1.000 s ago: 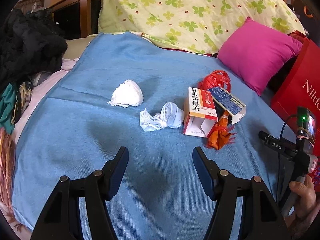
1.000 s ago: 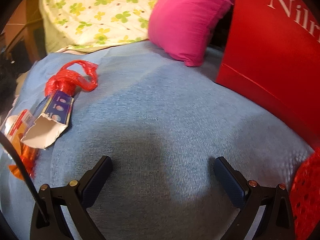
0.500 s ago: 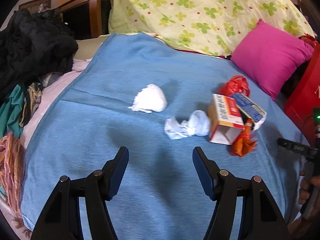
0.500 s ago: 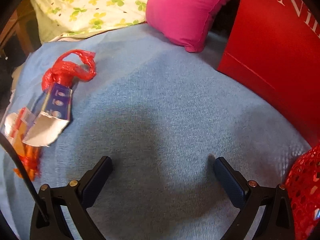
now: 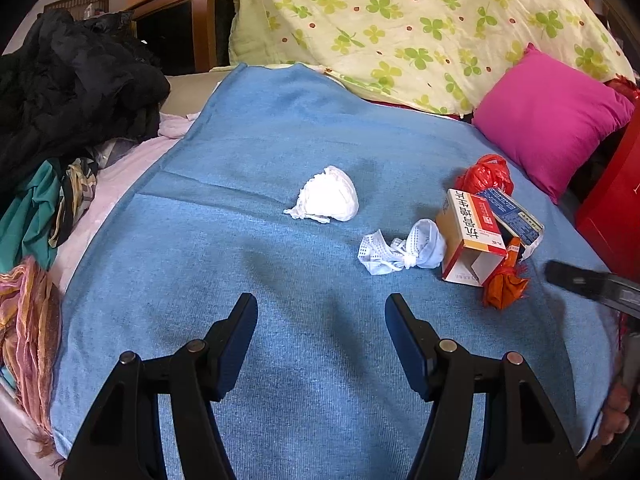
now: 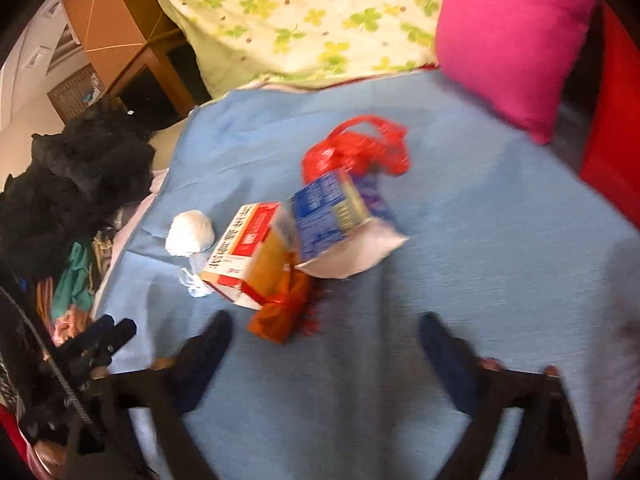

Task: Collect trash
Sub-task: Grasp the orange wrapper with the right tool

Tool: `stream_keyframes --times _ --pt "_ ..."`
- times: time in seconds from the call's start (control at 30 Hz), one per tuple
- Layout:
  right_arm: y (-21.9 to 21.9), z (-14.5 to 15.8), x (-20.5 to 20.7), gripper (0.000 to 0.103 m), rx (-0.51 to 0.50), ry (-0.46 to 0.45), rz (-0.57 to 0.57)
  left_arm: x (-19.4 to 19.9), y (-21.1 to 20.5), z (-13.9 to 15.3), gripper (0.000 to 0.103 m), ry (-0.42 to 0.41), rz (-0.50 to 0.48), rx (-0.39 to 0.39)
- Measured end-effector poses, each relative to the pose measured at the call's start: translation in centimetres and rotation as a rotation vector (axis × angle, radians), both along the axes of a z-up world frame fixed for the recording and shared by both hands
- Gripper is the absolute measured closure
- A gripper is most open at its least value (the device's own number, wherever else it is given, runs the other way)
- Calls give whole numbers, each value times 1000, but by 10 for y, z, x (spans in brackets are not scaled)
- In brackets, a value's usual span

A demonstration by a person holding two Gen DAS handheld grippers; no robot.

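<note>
Your trash lies in a loose group on the blue blanket (image 5: pixel 280 360), toward the right side of the bed, near the pink pillow (image 5: pixel 548 120). You have there a white paper ball (image 5: pixel 330 196), a white mesh piece (image 5: pixel 404 250), a red-and-white box (image 5: pixel 470 236), a blue box (image 5: pixel 512 216), a red bag (image 5: pixel 486 174) behind the boxes and an orange wrapper (image 5: pixel 504 288) in front of them.

All of it looks light. The paper ball and the mesh piece are soft and should squash in the grip, so pinch them across the middle. The 2 boxes are thin card with open ends (they may collapse); take each across its narrow sides. The bag and the wrapper are thin film and probably slippery, so pinch them at a bunched part.

Your left gripper (image 5: pixel 320 320) hangs over bare blanket with its fingers apart and nothing between them. The jaws of your right gripper (image 6: pixel 326 340) have just been closing, yet they stand apart and empty, just in front of the wrapper.

The right view is blurred, so the print on the boxes and the edges of the wrapper are hard to read there. The red object (image 5: pixel 612 204) at the right edge is cut off; you cannot tell from here what it is. What lies under the boxes is hidden.
</note>
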State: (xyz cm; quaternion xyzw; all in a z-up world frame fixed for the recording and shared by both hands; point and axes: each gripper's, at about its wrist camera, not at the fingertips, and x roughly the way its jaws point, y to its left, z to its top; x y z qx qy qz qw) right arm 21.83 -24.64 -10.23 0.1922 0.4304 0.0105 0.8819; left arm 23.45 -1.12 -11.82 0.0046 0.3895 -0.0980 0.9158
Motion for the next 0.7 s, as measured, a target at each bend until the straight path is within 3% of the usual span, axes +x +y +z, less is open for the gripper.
stream_keyframes --times 0.07,0.23,0.53,0.7 --pt "3 -14 11 44 50 33 1 1 1 -1 36 4 4 -3" --pt "3 -30 28 50 108 31 -41 12 -3 -5 36 13 -9 4" --pt "0 -28 31 50 229 16 -67 40 -19 -4 36 22 -114 -32" --pt "9 -36 41 51 183 43 -73 51 -38 -10 36 21 -209 -2"
